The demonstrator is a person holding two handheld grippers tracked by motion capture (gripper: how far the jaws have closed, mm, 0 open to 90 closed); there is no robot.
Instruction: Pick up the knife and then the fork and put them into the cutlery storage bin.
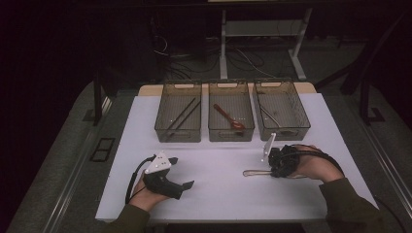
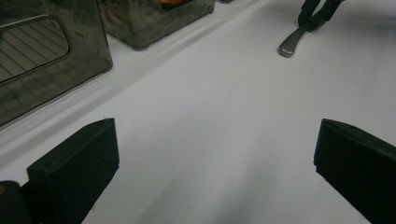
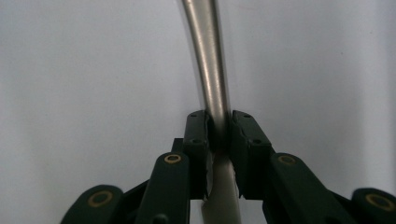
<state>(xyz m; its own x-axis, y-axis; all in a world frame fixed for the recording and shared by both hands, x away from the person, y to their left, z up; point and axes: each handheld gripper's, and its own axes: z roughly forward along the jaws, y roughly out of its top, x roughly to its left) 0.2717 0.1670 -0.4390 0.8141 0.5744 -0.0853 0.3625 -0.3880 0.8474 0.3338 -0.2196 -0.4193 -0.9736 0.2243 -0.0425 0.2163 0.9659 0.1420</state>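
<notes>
A metal utensil (image 1: 252, 172) lies flat on the white table (image 1: 218, 194), its handle end pointing left. My right gripper (image 1: 270, 169) comes in from the right, low over the table, and is shut on the utensil's handle (image 3: 215, 84), with both black pads pressed against the shaft. The utensil's head is hidden under the gripper and hand. The left gripper view has the same handle end (image 2: 288, 46) in the distance. My left gripper (image 1: 183, 172) rests at the front left, open, with only bare table between its fingers (image 2: 79, 163).
Three smoky clear bins stand in a row at the back: the left one (image 1: 160, 121) holds dark chopsticks (image 1: 183, 115), the middle one (image 1: 231, 138) a red-brown spoon (image 1: 228, 116), the right one (image 1: 303, 119) a thin metal utensil (image 1: 269, 116). Dark floor surrounds the table.
</notes>
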